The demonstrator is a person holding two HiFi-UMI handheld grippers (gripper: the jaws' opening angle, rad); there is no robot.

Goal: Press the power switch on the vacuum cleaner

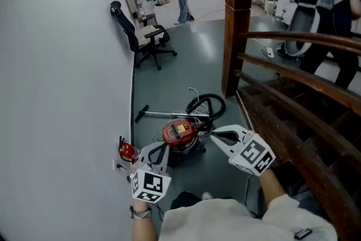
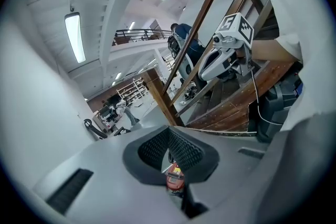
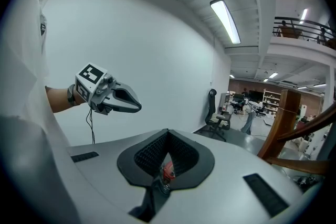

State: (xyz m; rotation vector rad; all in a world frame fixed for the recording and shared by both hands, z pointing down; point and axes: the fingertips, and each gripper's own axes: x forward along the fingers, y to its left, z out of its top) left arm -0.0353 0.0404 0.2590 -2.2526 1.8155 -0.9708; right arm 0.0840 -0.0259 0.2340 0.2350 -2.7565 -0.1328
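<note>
Red vacuum cleaner (image 1: 179, 134): on floor (image 1: 186, 76), top upward.
Left gripper (image 1: 162, 148): fingers pressed together, empty, probably for poking the switch.
Right gripper (image 1: 214, 135): same.

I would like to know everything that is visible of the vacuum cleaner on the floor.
The vacuum cleaner is a small canister with a red domed top carrying a yellow label, over a dark lower body. It stands upright on the grey floor, between the white wall and the wooden stair post. Its black hose lies coiled behind it; a metal tube lies flat on the floor toward the wall. The left gripper and right gripper are near it, apparently not touching.
</note>
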